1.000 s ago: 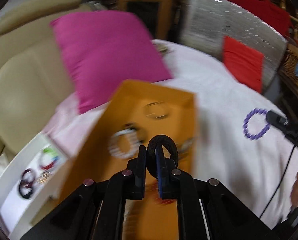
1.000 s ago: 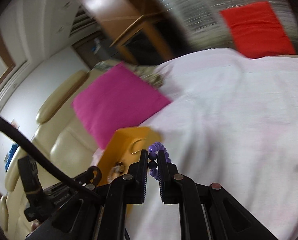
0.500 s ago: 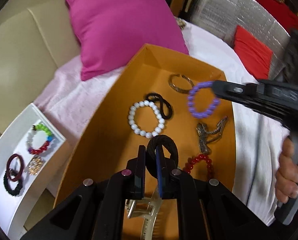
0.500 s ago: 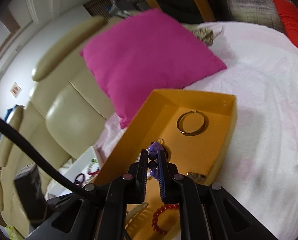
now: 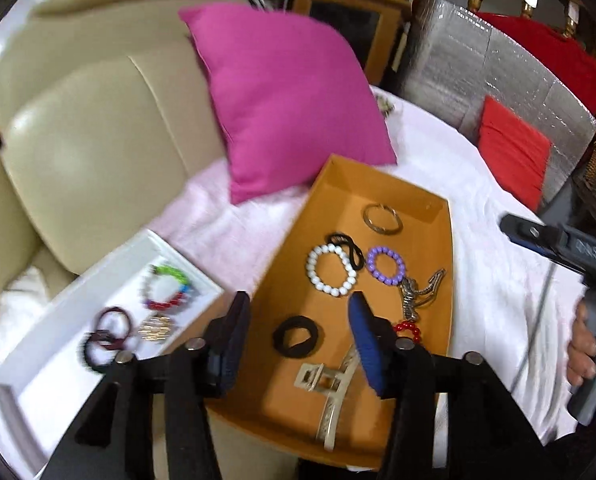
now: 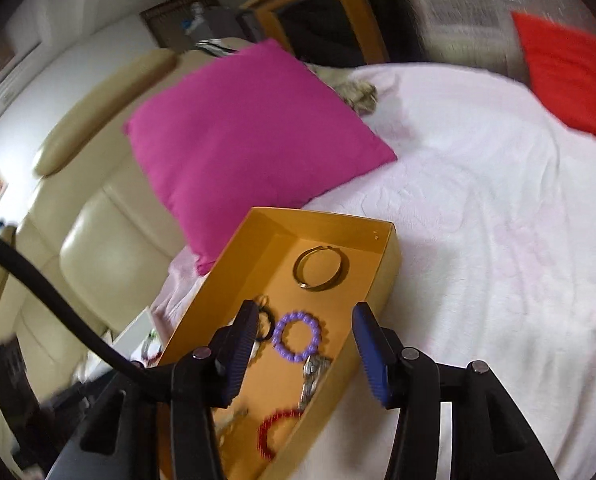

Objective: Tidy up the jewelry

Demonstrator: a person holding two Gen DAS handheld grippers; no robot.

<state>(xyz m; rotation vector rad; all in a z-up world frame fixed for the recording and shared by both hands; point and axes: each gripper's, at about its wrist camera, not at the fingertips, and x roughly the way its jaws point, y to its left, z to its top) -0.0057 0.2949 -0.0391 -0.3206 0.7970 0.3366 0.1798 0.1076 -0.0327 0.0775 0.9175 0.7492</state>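
Note:
An orange box (image 5: 337, 200) lies on the white bedspread. In it lie a black hair tie (image 5: 296, 336), a purple bead bracelet (image 5: 386, 265), a white bead bracelet (image 5: 331, 270), a gold bangle (image 5: 382, 219), a red bead bracelet (image 5: 409, 328), a hair claw (image 5: 329, 392) and a metal chain. My left gripper (image 5: 298, 338) is open above the black hair tie. My right gripper (image 6: 301, 346) is open above the purple bracelet (image 6: 297, 336), and shows at the right edge of the left wrist view (image 5: 569, 248).
A white tray (image 5: 30, 368) at the left holds a multicoloured bead bracelet (image 5: 166, 286), dark hair ties (image 5: 106, 338) and a gold brooch. A pink cushion (image 5: 290, 100) leans on the cream headboard behind the box. A red cushion (image 5: 513, 152) lies at the far right.
Both grippers have opened. The black hair tie has dropped from the left gripper into the orange box, and the purple bracelet from the right gripper. Both grippers have drawn back.

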